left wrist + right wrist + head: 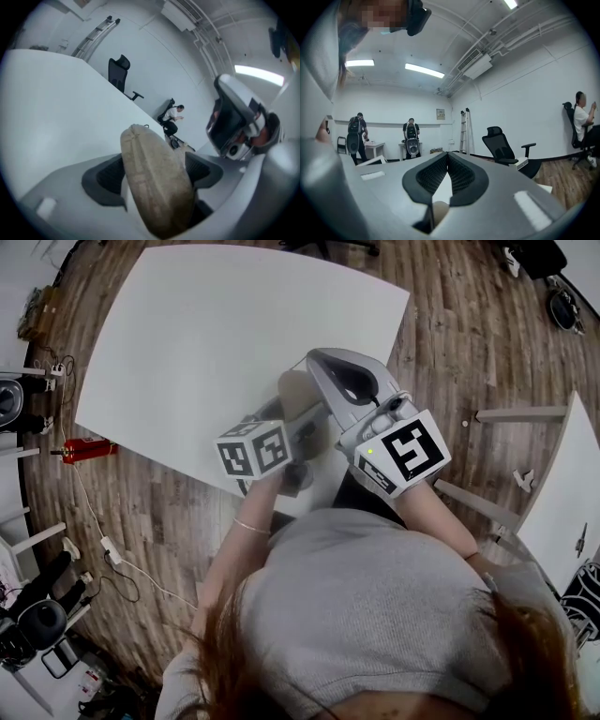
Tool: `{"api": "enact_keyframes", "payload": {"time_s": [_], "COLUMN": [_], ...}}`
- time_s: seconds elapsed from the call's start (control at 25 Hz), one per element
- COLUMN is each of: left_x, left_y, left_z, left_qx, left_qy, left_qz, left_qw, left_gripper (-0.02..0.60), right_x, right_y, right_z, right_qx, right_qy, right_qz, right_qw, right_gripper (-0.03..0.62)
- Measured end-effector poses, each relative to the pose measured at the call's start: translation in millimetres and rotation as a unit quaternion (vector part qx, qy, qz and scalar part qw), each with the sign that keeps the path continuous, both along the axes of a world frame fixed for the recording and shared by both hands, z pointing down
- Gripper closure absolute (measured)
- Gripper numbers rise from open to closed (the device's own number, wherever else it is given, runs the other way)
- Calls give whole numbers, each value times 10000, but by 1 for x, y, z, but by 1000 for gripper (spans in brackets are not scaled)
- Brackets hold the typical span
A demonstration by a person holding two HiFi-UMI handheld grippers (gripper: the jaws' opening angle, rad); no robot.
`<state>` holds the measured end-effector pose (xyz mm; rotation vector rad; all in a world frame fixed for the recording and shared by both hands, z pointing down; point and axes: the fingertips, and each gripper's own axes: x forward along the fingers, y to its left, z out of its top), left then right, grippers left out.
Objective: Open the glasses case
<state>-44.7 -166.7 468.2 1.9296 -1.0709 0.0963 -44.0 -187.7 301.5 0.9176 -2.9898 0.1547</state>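
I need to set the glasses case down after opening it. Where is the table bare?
The table is bare from its far and left edges inward. Crowded only at its near right edge, where left gripper, glasses case and right gripper bunch.

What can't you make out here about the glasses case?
Head view: the right gripper covers much of the glasses case, opening included.
Left gripper view: the case's bulk hides whether the left gripper presses it.
Right gripper view: shut jaws cut off a beige patch.
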Motion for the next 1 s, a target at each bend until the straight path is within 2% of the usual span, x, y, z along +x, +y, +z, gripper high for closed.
{"api": "enact_keyframes", "payload": {"time_s": [0.12, 0.24, 0.32, 0.4, 0.44, 0.56, 0.72, 0.84, 1.0], "left_x": [-7, -15, -18, -20, -22, -27, -25, -23, -27], "left_y": [-2, -1, 1, 3, 4, 8, 13, 16, 18], "left_z": [-28, -58, -79, -97, -105, -119, -131, -136, -146], "left_qx": [275, 641, 899, 1108, 1182, 1318, 1482, 1577, 1733], "left_qy": [610, 1127, 1504, 1823, 1932, 2052, 2078, 2086, 2181], "left_qz": [-197, -345, -433, -495, -516, -511, -333, -242, -144], "left_qw": [9976, 9910, 9836, 9757, 9727, 9685, 9663, 9649, 9603], "left_gripper": [186, 193, 198, 199, 201, 202, 207, 209, 213], "right_x": [0, 2, 7, 10, 9, -1, -18, -28, -39], "right_y": [-5, -10, -16, -21, -22, -22, -22, -26, -31], "right_z": [1, 2, 5, 11, 14, 18, 10, 3, 3], "right_qx": [302, 332, 40, -453, -662, -1155, -1850, -2236, -2394], "right_qy": [550, 721, 505, 324, 282, 48, -429, -645, -487], "right_qz": [78, -66, -259, -458, -582, -1062, -1754, -1973, -2057], "right_qw": [9980, 9968, 9984, 9974, 9957, 9876, 9660, 9523, 9476], "right_gripper": [589, 589, 589, 588, 566, 549, 505, 487, 488]}}
